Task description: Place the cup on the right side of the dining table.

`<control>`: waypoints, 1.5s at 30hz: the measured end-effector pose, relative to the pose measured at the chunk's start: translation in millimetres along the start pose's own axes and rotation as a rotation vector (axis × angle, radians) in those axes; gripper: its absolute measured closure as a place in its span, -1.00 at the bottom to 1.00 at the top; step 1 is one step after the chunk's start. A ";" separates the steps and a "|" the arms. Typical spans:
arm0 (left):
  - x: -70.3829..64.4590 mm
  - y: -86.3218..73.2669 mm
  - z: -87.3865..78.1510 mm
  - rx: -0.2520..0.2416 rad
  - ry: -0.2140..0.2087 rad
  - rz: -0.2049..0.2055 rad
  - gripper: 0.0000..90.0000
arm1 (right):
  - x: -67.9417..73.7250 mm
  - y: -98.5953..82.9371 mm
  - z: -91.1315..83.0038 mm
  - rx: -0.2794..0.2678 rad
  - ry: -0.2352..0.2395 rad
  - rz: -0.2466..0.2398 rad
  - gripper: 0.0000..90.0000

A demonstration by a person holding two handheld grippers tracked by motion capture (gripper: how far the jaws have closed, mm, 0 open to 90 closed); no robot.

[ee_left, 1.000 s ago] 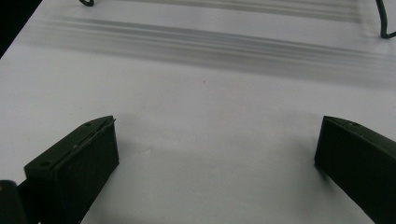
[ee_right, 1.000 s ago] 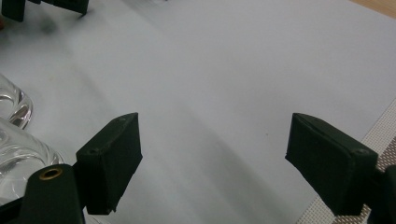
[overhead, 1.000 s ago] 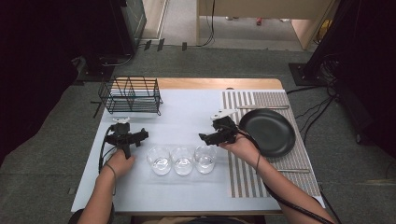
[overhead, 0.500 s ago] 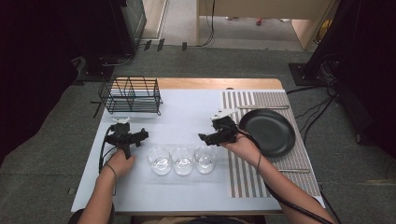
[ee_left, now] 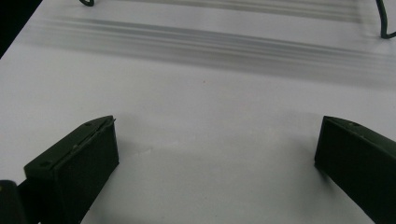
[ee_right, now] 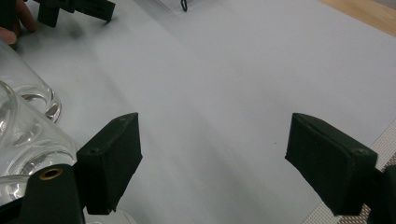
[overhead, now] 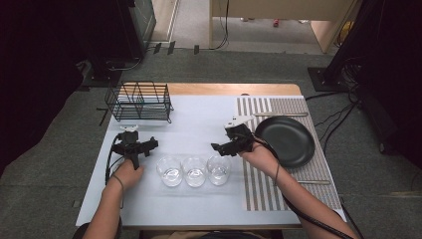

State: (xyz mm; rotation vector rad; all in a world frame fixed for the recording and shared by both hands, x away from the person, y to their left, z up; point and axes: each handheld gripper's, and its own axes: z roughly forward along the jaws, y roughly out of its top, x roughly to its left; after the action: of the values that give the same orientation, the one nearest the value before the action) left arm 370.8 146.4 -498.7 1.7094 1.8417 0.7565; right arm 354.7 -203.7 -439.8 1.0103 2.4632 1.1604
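Three clear drinking glasses stand in a row near the table's front: the left glass [overhead: 170, 171], the middle glass [overhead: 194, 171] and the right glass [overhead: 219, 169]. My left gripper [overhead: 142, 145] rests on the white table left of the row, open, with bare tabletop between its jaws [ee_left: 217, 154]. My right gripper [overhead: 222, 147] hovers just behind the right glass, open and empty [ee_right: 212, 156]. In the right gripper view the glasses [ee_right: 28, 135] show at the left edge, beside the left jaw.
A black wire rack [overhead: 140, 102] stands at the back left. A black plate [overhead: 284, 141] lies on a striped placemat [overhead: 302, 177] at the right. The white table [overhead: 194, 119] has open room in the middle and behind the glasses.
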 end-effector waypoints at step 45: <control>0.0 1.0 0.4 0.005 -0.002 0.005 -1.00 | 15.9 5.6 -14.1 -0.066 0.208 -0.054 -1.00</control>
State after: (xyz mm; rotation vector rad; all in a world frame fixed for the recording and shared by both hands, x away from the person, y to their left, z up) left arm 371.8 146.5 -498.3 1.7179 1.8403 0.7519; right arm 339.1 -198.6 -425.1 0.8379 2.5708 1.3825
